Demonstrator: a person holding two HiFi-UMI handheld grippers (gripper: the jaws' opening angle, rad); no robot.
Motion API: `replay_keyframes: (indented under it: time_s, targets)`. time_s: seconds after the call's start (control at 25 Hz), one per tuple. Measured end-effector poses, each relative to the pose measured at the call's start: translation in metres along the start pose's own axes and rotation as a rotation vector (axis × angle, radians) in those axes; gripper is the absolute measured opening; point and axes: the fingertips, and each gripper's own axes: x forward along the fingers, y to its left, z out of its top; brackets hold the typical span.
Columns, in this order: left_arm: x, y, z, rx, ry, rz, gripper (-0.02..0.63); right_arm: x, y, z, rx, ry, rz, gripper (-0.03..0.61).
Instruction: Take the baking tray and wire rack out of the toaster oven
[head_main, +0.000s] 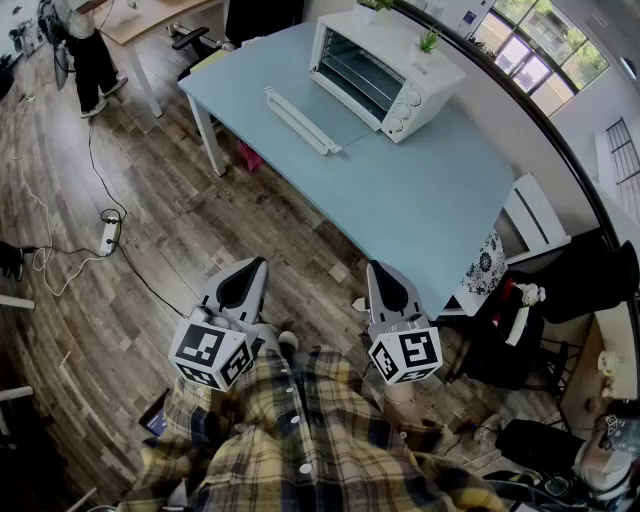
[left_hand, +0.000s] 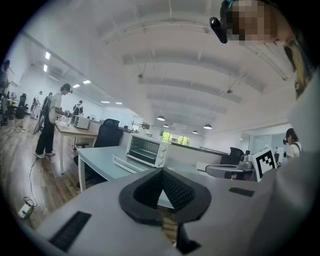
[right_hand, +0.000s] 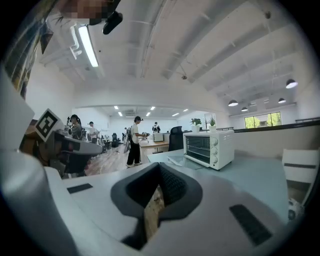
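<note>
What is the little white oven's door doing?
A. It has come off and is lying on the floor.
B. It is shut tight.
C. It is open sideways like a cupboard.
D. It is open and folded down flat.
D: the toaster oven has its glass door folded down flat over the table, so its dark inside shows.

Pale blue table (head_main: 420, 200) on wood-plank floor (head_main: 280, 230). White pwr strip (head_main: 109, 232) w/ black cable lying left of table. Small potted plant (head_main: 428, 41) nr windows (head_main: 540, 55). Person (head_main: 85, 50) standing by far desk (head_main: 150, 20).
</note>
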Motion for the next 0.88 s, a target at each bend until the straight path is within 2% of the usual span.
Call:
replay_keyframes:
  time_s: [0.16, 0.36, 0.48, 0.68, 0.88]
  targets:
    - [-0.006, 0.001, 0.003, -0.081, -0.025, -0.010, -0.011, -0.004, -0.001, 0.004, 0.145, -0.053, 0.040, 0.005]
    - [-0.010, 0.009, 0.008, -0.143, -0.055, -0.005, 0.037, -0.001, 0.000, 0.008, 0.268, -0.091, 0.076, 0.027]
    - [-0.008, 0.022, 0.011, -0.165, -0.063, 0.002, 0.052, 0.009, 0.005, 0.009, 0.298, -0.090, 0.093, 0.079]
    - [0.001, 0.051, 0.015, -0.193, -0.072, -0.006, 0.081, 0.040, 0.013, 0.009, 0.334, -0.089, 0.110, 0.106]
    - [0.017, 0.104, 0.026, -0.232, -0.079, -0.018, 0.109, 0.094, 0.031, 0.015, 0.337, -0.084, 0.136, 0.145]
